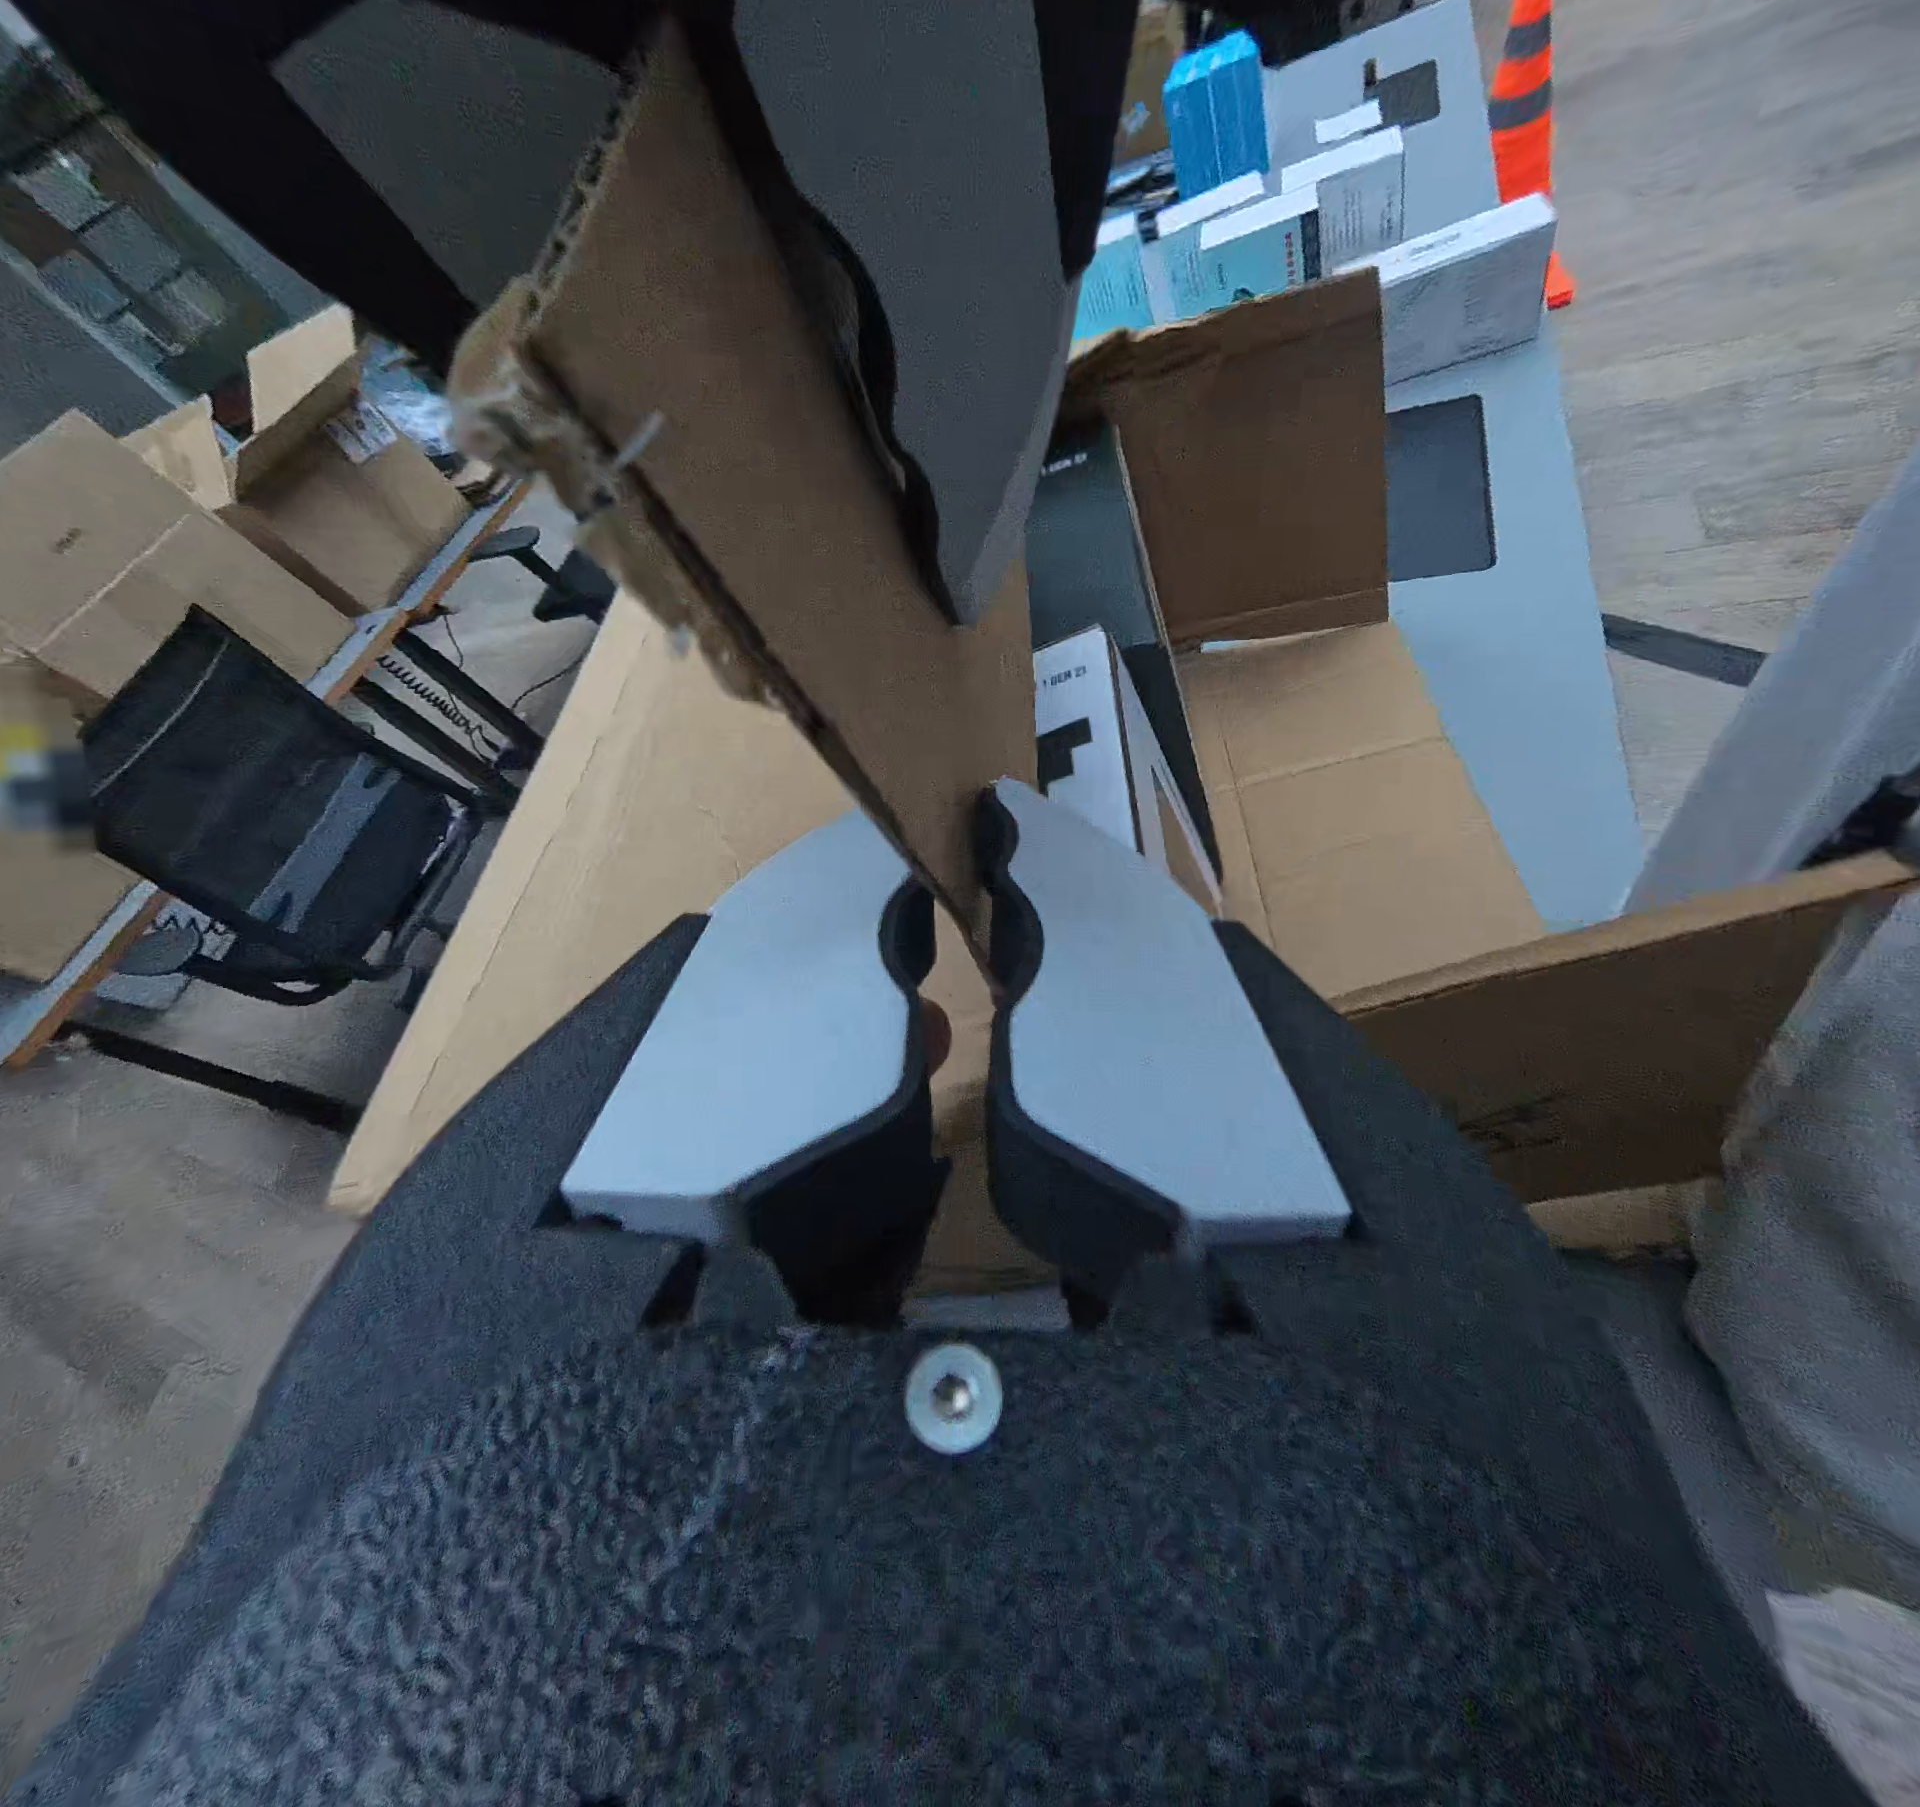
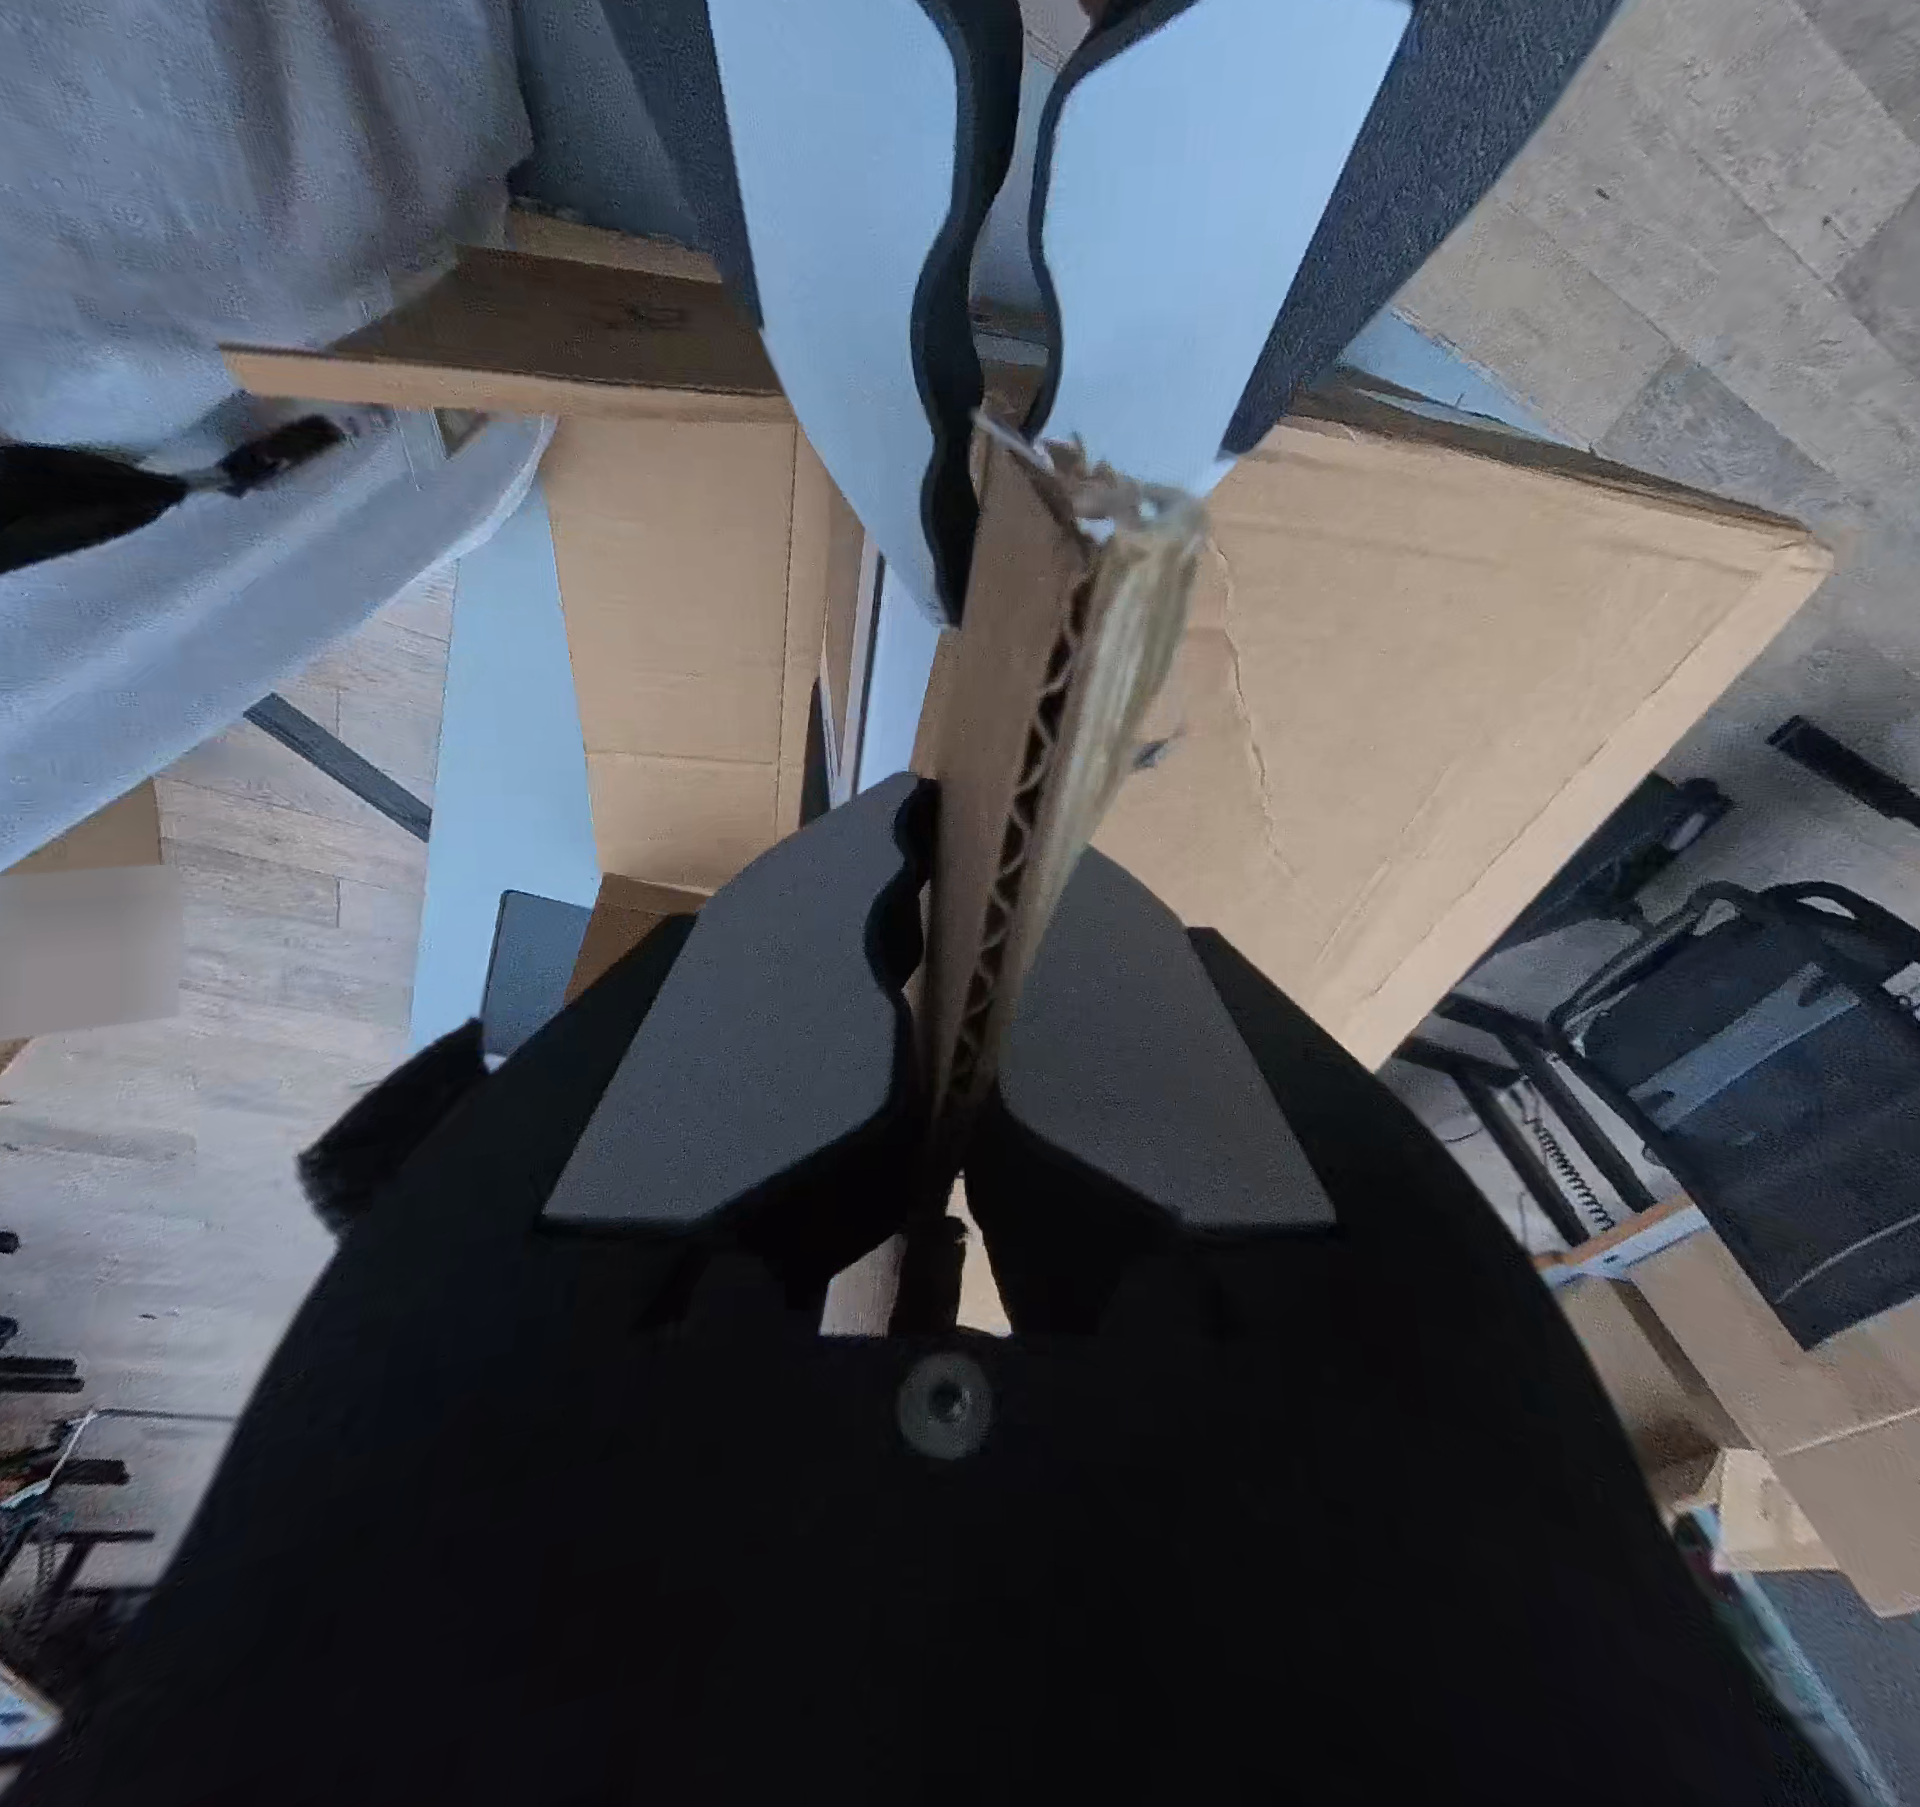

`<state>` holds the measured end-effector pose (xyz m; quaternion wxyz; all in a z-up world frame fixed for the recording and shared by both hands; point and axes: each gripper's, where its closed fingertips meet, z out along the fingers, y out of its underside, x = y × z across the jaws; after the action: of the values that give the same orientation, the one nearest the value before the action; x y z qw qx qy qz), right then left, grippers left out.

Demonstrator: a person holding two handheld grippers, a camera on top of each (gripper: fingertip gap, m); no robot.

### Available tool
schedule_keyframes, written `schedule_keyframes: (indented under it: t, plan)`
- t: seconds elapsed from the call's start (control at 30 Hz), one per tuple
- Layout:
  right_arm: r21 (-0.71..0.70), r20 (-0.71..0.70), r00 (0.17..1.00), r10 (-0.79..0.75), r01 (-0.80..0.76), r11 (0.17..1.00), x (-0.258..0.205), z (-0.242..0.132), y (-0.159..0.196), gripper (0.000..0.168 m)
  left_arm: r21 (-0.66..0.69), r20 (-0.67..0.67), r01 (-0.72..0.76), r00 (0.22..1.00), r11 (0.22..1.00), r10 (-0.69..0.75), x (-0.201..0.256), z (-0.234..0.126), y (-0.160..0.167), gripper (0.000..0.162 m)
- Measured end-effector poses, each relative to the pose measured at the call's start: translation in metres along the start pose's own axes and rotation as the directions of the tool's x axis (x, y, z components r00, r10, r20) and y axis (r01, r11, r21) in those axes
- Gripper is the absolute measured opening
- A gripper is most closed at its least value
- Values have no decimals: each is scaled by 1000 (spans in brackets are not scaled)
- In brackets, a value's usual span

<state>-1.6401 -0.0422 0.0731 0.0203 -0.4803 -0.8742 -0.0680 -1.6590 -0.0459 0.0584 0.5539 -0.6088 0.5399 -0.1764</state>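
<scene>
Left wrist view shows the left gripper point(image 1: 961, 910) closed on the lower edge of a cardboard flap point(image 1: 748, 469), with the right gripper point(image 1: 894, 323) pinching the same flap higher up from the other side. In the right wrist view the right gripper point(image 2: 971, 936) is clamped on the flap's ragged corrugated edge point(image 2: 1049, 718), and the left gripper point(image 2: 1003, 344) meets it from above, so both hold one strip of board between them, raised over a large open cardboard box point(image 1: 1340, 801). The flap's end is frayed and looks partly torn, but whether it is joined to the box cannot be told. Counted: two grippers, one held flap, one open box beneath, one orange traffic cone point(image 1: 1527, 74) behind, one black mesh chair point(image 1: 260, 781) to the side, and several white and blue cartons point(image 1: 1340, 199) stacked beyond the box. A person's grey sleeve point(image 2: 208, 199) hangs near.
</scene>
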Motion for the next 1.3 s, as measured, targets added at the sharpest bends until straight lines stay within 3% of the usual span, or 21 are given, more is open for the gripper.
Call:
schedule_keyframes:
  t: [0.07, 0.17, 0.23, 0.3, 0.37, 0.47, 0.57, 0.67, 0.73, 0.8, 0.87, 0.97, 1.03, 1.07, 1.13, 1.27, 1.3]
  plan:
    - [-13, 24, 1000, 14, -14, 1000, 14, -11, -3, 0, 62, -9, 147, 989, 987, -147, -15, -8, -5, 1]
    - [-38, 21, 1000, -23, 24, 999, 37, -24, -9, 0, 94, 73, 160, 983, 983, -167, -39, -20, -8, 2]
    - [14, 34, 999, 14, -14, 1000, 42, -16, -10, 0, 145, 20, 258, 964, 955, -264, -38, -15, 1, 0]
    - [11, 43, 998, 37, -38, 999, 37, -4, -5, 0, 126, 20, 233, 971, 964, -237, -34, -7, 6, 0]
    - [-24, 0, 1000, 17, -17, 1000, 50, -19, -5, 0, 111, 81, 184, 978, 977, -193, -56, -18, -7, 0]
    - [-27, -34, 999, 40, -41, 999, 67, -46, -4, 0, 203, 56, 213, 972, 956, -228, -75, -26, -26, 0]
    - [-21, -1, 996, 92, -92, 996, 60, -31, 5, 0, 208, -28, 237, 971, 949, -237, -64, -9, -16, 0]
    - [-69, 6, 998, 66, -65, 996, 62, -35, 6, 0, 141, 25, 117, 992, 983, -121, -72, -15, -24, 1]
    - [-69, -39, 998, 57, -60, 996, 75, -53, 2, 0, 208, 26, 165, 984, 964, -174, -88, -25, -35, 0]
    - [-50, -68, 994, 87, -90, 995, 80, -53, 1, 0, 315, -60, 267, 963, 911, -262, -90, -24, -33, 0]
    - [-86, -39, 994, 99, -102, 991, 78, -39, 9, 0, 278, -30, 218, 975, 935, -219, -86, -12, -26, 0]
    - [-76, -12, 997, 80, -80, 994, 90, -43, 3, 0, 366, -41, 264, 963, 893, -268, -103, -24, -35, 0]
    - [-53, -1, 992, 122, -122, 991, 106, -44, 1, 0, 443, -136, 400, 915, 802, -380, -116, -25, -30, 0]
    - [-59, 11, 990, 141, -140, 988, 106, -41, 2, 0, 451, -139, 407, 911, 794, -389, -116, -24, -28, 0]
    - [-119, 23, 995, 100, -97, 988, 105, -37, 5, 1, 382, -4, 294, 948, 876, -317, -114, -19, -25, 0]
    - [-123, 94, 985, 147, -135, 983, 108, -23, 3, 4, 451, -93, 424, 898, 786, -431, -114, -16, -12, 0]
    - [-104, 90, 985, 150, -141, 985, 108, -16, 3, 13, 445, -90, 432, 893, 785, -440, -109, -12, -8, 0]
